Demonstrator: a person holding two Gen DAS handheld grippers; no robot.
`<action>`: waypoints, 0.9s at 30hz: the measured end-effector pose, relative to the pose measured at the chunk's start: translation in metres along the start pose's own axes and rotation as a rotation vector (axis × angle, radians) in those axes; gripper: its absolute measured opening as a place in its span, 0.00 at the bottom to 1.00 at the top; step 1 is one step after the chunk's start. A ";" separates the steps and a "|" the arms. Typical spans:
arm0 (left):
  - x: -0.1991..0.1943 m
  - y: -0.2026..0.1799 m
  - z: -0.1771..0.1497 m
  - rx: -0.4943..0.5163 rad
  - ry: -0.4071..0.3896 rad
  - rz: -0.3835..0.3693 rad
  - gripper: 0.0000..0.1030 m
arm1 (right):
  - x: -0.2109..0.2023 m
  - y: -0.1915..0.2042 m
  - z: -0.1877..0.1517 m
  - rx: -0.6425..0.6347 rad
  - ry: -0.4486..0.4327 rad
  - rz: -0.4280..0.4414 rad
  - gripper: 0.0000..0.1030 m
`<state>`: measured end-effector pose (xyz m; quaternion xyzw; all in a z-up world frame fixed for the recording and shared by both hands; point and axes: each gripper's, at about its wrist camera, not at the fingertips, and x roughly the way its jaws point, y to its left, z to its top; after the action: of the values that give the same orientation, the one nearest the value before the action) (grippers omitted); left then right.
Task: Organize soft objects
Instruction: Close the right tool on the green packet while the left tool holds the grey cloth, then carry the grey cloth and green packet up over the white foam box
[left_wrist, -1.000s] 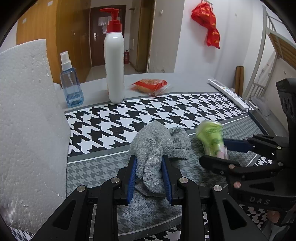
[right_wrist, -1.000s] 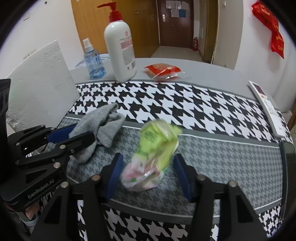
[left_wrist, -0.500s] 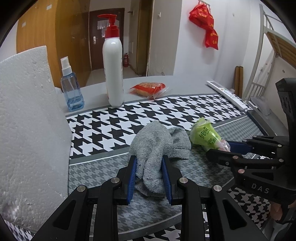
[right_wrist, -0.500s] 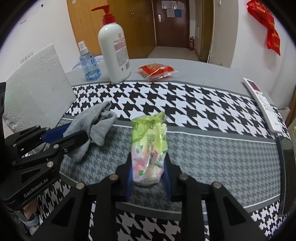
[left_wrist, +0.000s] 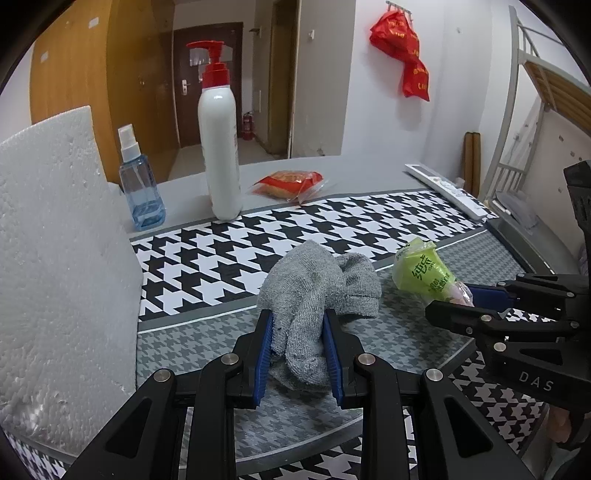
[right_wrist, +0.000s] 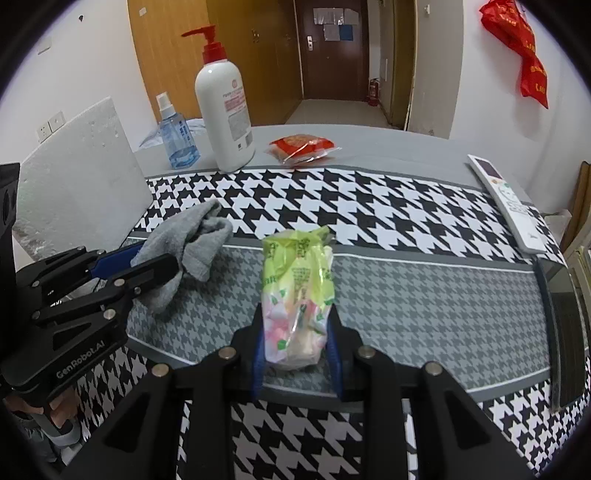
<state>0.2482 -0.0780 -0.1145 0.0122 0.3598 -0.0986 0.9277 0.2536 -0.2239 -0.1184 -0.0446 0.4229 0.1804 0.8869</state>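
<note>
My left gripper (left_wrist: 298, 325) is shut on a crumpled grey sock (left_wrist: 317, 291) that rests on the grey houndstooth band of the mat; it also shows in the right wrist view (right_wrist: 192, 240), with the left gripper (right_wrist: 147, 262) around it. My right gripper (right_wrist: 295, 321) is shut on a green plastic packet of soft tissues (right_wrist: 297, 291), which stands just right of the sock (left_wrist: 424, 271). The right gripper (left_wrist: 458, 301) enters the left wrist view from the right.
A white pump bottle (left_wrist: 219, 147), a blue spray bottle (left_wrist: 140, 192) and a red snack packet (left_wrist: 288, 181) stand at the table's back. A white foam block (left_wrist: 55, 258) stands at the left. A white remote (right_wrist: 506, 203) lies at the right edge.
My right gripper has closed on the green packet, which was loose and blurred between open jaws a second ago. The left gripper has kept its hold on the sock.
</note>
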 end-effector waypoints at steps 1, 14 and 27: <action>-0.001 -0.001 0.000 0.002 -0.001 -0.001 0.27 | -0.003 0.000 -0.002 0.000 -0.002 -0.001 0.32; -0.016 -0.010 -0.002 0.021 -0.015 -0.057 0.27 | -0.038 0.007 -0.018 0.008 -0.068 -0.016 0.32; -0.044 -0.008 -0.010 0.032 -0.060 -0.048 0.27 | -0.072 0.017 -0.026 0.007 -0.130 -0.028 0.32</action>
<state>0.2083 -0.0770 -0.0922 0.0156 0.3304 -0.1271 0.9351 0.1868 -0.2346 -0.0788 -0.0356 0.3645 0.1688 0.9151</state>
